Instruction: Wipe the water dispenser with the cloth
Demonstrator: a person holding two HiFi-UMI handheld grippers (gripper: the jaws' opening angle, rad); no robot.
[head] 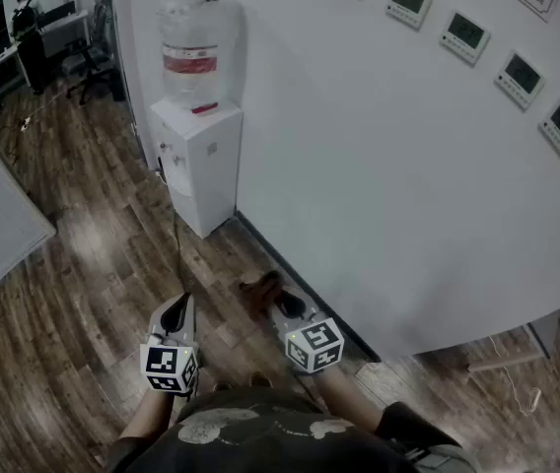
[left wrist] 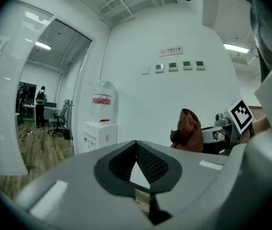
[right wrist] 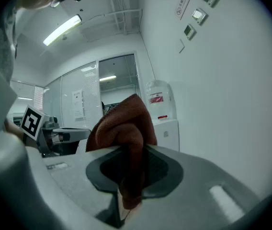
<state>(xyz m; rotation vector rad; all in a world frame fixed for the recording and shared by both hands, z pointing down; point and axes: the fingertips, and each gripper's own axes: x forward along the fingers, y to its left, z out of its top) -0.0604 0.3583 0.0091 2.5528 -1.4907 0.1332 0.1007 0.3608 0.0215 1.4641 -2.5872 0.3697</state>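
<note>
Head view: left gripper (head: 179, 311) and right gripper (head: 278, 304) are side by side above the wood-pattern floor (head: 73, 294). A rust-brown terry cloth (head: 258, 292) is bunched at the right gripper's fingertips. The white floor-standing water dispenser with clear bottle (head: 201, 156) stands against the white wall (head: 379, 166), well ahead of both fingertip pairs and apart from the cloth.

Left gripper view: the jaws meet tip to tip, with nothing between them. The cloth (left wrist: 187, 131) is to the right of the fingers, and the dispenser (left wrist: 100, 128) is ahead to their left.

Right gripper view: the jaws are clamped on the cloth (right wrist: 124, 128). One fold hangs between the pads and the bulk rises above the fingertips. The dispenser (right wrist: 167, 128) stands beyond, to the right.
</note>
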